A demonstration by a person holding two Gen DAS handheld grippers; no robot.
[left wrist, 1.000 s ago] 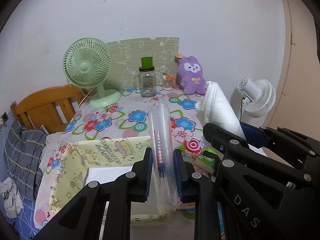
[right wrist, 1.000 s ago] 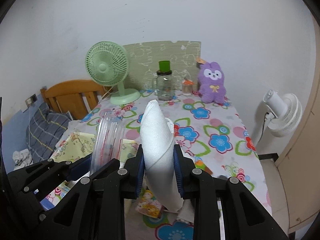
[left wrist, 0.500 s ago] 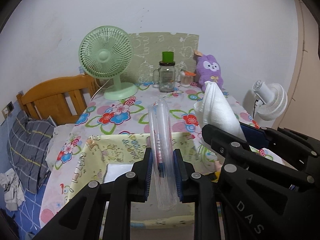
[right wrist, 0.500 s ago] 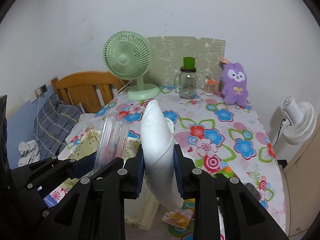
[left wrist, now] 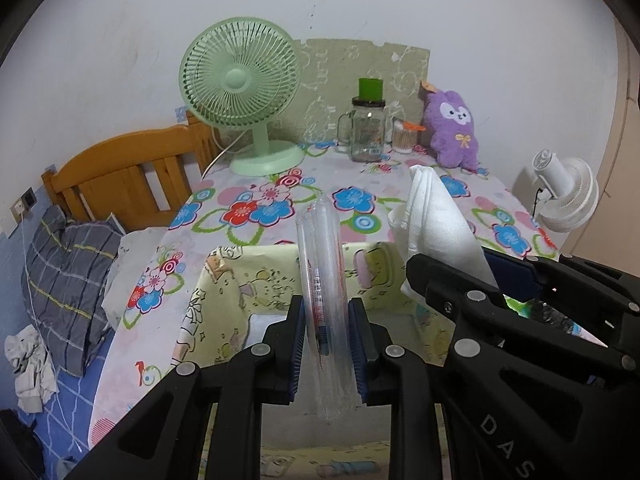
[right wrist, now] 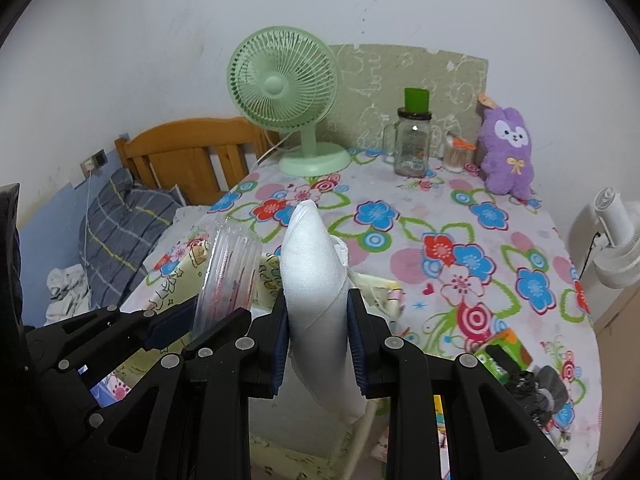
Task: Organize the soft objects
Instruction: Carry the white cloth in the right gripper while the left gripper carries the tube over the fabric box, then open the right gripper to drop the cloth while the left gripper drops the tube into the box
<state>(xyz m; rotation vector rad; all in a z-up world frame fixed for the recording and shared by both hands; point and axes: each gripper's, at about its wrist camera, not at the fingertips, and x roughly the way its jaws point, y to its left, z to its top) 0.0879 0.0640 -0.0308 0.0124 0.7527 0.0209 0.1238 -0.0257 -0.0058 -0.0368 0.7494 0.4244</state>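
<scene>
My left gripper (left wrist: 326,344) is shut on a clear plastic bag (left wrist: 322,276), squeezed flat and upright, with red print on it. My right gripper (right wrist: 318,344) is shut on a folded white towel (right wrist: 314,276) that stands up between the pads. Both hang above a pale yellow printed fabric box (left wrist: 256,280), open at the top, near the table's front edge. Each gripper shows in the other's view: the towel (left wrist: 436,232) to the right, the bag (right wrist: 228,276) to the left. A purple plush rabbit (left wrist: 454,128) sits at the back right of the table.
A green desk fan (left wrist: 244,92), a glass jar with green lid (left wrist: 366,128) and a small cup of swabs (left wrist: 402,138) stand at the back of the floral tablecloth (right wrist: 460,240). A white fan (left wrist: 568,196) is right; a wooden bed (left wrist: 116,176) is left.
Both grippers have swung left and a little forward with their loads, so the yellow box now lies closer under them. Neither grip has changed.
</scene>
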